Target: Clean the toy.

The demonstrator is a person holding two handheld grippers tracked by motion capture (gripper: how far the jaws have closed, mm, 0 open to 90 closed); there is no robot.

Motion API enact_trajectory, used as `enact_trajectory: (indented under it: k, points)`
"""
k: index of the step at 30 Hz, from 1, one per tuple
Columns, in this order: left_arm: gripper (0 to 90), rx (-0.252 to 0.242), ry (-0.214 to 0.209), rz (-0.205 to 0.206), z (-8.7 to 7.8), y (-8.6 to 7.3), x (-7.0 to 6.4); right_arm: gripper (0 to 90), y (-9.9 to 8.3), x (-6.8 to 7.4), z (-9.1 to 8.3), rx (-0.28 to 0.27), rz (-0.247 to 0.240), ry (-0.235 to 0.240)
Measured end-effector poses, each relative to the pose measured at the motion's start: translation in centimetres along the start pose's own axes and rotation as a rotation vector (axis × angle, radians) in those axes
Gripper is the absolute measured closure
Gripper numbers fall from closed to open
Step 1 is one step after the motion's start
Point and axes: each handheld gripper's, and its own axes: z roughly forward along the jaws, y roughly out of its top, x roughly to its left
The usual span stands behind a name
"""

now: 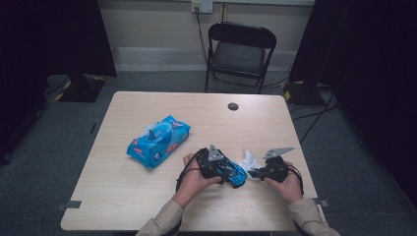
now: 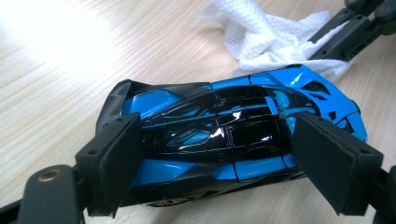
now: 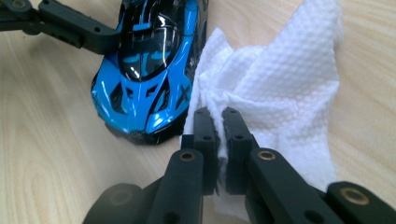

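The blue and black toy car [image 2: 233, 144] is sitting on the wooden table [image 1: 147, 196] near the person's edge, being gripped across its length by the left gripper [image 2: 224, 163], whose two foam-faced jaws are standing wide apart, one pressing at the tail and one near the nose, so the car's long axis is running from jaw to jaw. Its glossy, hard, sharply creased shell is catching the light, and its nose is pointing toward the right gripper [image 3: 223, 135]. That gripper is pinching a white wipe [image 3: 275, 93] between jaws closed almost together, the soft, dimpled cloth bunching and fanning out beyond the tips. In the right gripper view the wipe is lying just beside the car's front corner, seemingly touching its flank, so the right hand [image 1: 287, 179] is looking like the one placed to wipe along the bodywork while the left hand [image 1: 194, 177] is steadying it. Farther off on the table, toward the left, a blue soft pack of wipes [image 1: 158, 141] is lying with its lid flap up, well apart from both grippers.
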Motion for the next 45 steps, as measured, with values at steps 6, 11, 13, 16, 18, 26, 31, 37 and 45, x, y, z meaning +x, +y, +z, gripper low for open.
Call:
enact_trajectory:
  k: [6,11,13,16,18,26,31,37,45]
  points:
    - [16.6,-0.004,0.0,-0.003,0.0,0.0,-0.1,86.5,-0.6,0.2,-0.8,0.01,0.0,-0.01]
    - [16.6,-0.006,0.002,-0.004,0.0,0.0,-0.1,86.6,-0.7,-0.5,-2.0,-0.021,0.02,-0.03]
    - [16.6,-0.005,0.002,-0.003,0.0,0.0,-0.1,86.6,-0.5,-0.8,-2.6,-0.048,0.04,-0.035]
    - [16.6,-0.006,0.001,-0.002,0.0,-0.1,-0.1,86.6,0.1,-1.3,-3.2,-0.085,0.065,-0.041]
    - [16.6,-0.009,0.0,-0.001,0.0,-0.1,-0.1,86.6,0.9,-1.6,-3.2,-0.105,0.079,-0.046]
    - [16.6,-0.008,-0.001,0.0,0.0,-0.1,-0.1,86.6,3.9,-1.8,-1.4,-0.143,0.097,-0.058]
    - [16.6,-0.007,-0.003,0.005,0.0,-0.1,-0.1,86.6,6.6,-1.2,1.1,-0.149,0.092,-0.072]
    - [16.6,-0.008,-0.005,0.002,0.0,-0.1,0.0,86.6,8.4,-0.3,3.8,-0.112,0.075,-0.056]
    - [16.6,-0.01,-0.005,0.002,0.0,-0.1,0.0,86.7,8.5,0.5,6.5,-0.062,0.068,-0.051]
